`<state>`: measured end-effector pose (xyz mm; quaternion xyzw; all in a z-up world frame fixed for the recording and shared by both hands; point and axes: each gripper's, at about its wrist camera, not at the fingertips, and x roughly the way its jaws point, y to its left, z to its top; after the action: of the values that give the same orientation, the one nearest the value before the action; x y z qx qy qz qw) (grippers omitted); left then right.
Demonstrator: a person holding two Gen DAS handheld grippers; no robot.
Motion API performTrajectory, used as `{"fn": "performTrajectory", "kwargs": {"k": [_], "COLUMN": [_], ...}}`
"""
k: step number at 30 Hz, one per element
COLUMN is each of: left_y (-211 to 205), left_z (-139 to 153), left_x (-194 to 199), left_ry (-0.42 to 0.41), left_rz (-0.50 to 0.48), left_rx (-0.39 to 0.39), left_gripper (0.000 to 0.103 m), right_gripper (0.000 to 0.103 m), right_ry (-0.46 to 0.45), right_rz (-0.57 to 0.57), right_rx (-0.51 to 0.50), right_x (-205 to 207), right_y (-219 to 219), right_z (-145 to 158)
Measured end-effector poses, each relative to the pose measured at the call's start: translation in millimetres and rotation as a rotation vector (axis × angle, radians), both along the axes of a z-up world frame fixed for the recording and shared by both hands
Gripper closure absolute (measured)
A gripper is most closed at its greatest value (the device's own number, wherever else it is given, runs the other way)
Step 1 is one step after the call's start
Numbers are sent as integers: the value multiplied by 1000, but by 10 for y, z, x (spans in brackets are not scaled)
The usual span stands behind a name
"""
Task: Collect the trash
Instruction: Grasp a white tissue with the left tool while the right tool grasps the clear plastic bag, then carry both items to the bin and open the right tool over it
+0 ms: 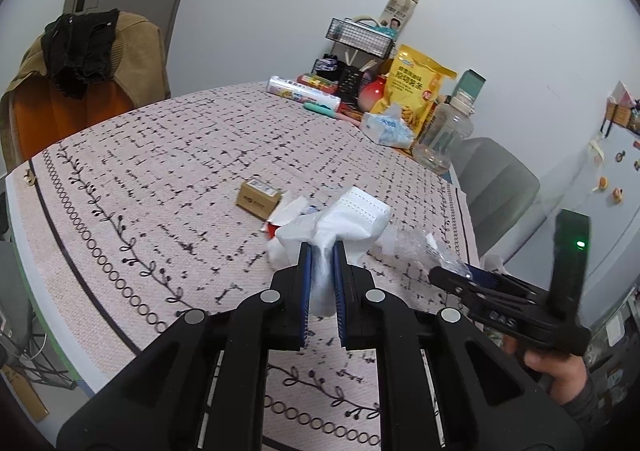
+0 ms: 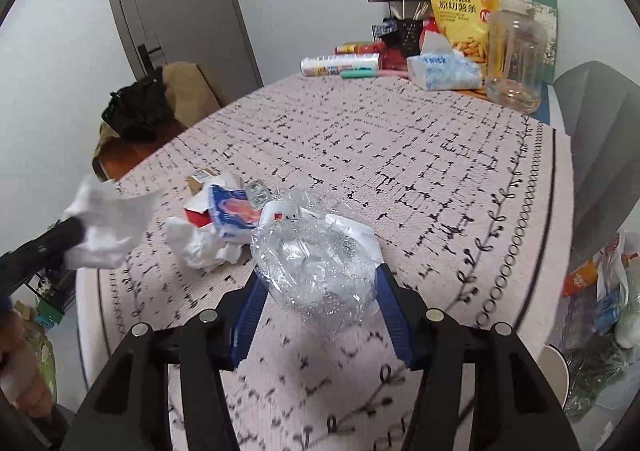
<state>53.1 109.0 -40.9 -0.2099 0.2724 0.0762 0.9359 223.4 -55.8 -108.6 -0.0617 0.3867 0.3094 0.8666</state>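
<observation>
My left gripper (image 1: 322, 251) is shut on a crumpled white tissue (image 1: 344, 219), held just above the patterned tablecloth (image 1: 160, 179). The right wrist view shows the same tissue (image 2: 108, 227) at the far left. My right gripper (image 2: 320, 273) is closed around a ball of crumpled clear plastic wrap (image 2: 316, 271), and both blue pads touch it. Beyond it on the cloth lies a small pile: a blue and white wrapper (image 2: 232, 215), crumpled white paper (image 2: 200, 243) and a small cardboard box (image 1: 258, 198). The right gripper (image 1: 444, 273) sits to the right of the left one.
At the table's far end stand a tissue pack (image 2: 444, 71), a yellow snack bag (image 2: 464, 11), a clear jar (image 2: 516, 59), a roll (image 2: 340, 65) and a wire rack (image 1: 360, 37). A chair draped with clothes (image 1: 80, 63) is far left, a grey chair (image 2: 600, 139) right, bags (image 2: 608, 291) on the floor.
</observation>
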Motion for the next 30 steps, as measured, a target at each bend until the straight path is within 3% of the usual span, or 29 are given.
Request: {"fn": "performTrajectory", "kwargs": {"k": [9,17,30], "left_y": [-343,-753,-1641], "left_z": [166,323,349], "left_x": [186,452,1042], "left_ry": [-26,-50,-24], "left_rz": [-72,-169,-357], "left_rx": [30,58,75], "left_gripper": [92,92,92], "right_gripper": [48,48,48], "right_ry": [-35,-66,-65], "right_rz": [-38,-127,-340], "right_rx": [62,107,139], "right_x": [-247,-229,-49], "right_y": [-423,-944,-1962], "right_z": [240,426,354]}}
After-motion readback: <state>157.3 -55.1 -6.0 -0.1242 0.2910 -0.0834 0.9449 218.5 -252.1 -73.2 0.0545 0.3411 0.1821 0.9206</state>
